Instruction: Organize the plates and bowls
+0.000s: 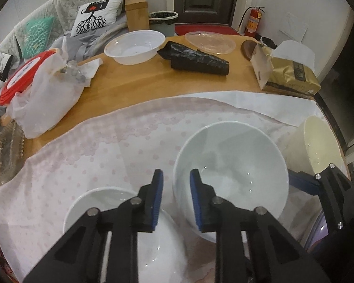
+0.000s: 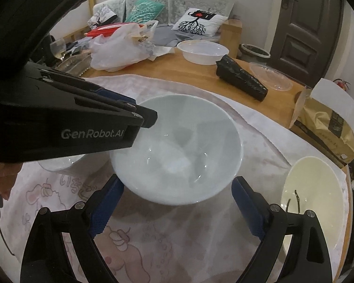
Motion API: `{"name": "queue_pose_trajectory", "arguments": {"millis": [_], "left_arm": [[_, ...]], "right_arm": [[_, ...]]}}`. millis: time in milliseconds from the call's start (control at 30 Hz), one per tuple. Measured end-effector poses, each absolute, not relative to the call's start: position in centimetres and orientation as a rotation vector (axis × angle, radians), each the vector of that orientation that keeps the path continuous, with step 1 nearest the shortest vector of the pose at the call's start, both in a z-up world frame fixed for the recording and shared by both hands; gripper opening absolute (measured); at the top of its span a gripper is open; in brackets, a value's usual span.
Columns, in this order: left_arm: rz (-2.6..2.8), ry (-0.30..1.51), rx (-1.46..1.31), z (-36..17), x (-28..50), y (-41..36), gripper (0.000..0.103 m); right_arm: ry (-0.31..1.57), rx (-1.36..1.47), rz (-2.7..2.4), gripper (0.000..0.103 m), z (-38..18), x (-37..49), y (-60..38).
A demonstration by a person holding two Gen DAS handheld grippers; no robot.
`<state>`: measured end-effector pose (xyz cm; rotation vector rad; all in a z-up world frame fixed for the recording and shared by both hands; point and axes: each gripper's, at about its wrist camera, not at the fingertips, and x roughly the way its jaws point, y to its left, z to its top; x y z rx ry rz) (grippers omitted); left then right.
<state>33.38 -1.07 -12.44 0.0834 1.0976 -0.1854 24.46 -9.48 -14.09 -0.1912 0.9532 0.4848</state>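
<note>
Two grippers down at the bowls on the cloth

My left gripper [image 1: 176,176] has its jaws narrow with the near rim of the pale blue bowl [image 1: 231,162] between them; I cannot tell whether the pads press it. A white bowl [image 1: 120,224] lies under its left finger. My right gripper [image 2: 177,202] gapes wide, straddling the blue bowl without touching; a cream bowl [image 2: 313,202] sits right.

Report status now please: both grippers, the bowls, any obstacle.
Left gripper narrowed astride large white bowl rim, no contact. Right gripper open before it. Cream bowl apart, nothing blocking.
</note>
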Motion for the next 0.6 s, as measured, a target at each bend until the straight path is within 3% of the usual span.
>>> {"name": "queue_pose_trajectory", "arguments": {"millis": [200, 600], "left_arm": [[-0.198, 1.119, 0.082, -13.12, 33.79, -1.15, 0.009], [-0.191, 1.106, 0.139, -13.31, 33.53, -1.81, 0.009]], "right_arm": [[0.957, -0.173, 0.513, 0.092, -14.3, 24.94, -9.28], [0.959, -0.182, 0.515, 0.092, -14.72, 25.39, -8.99]]}}
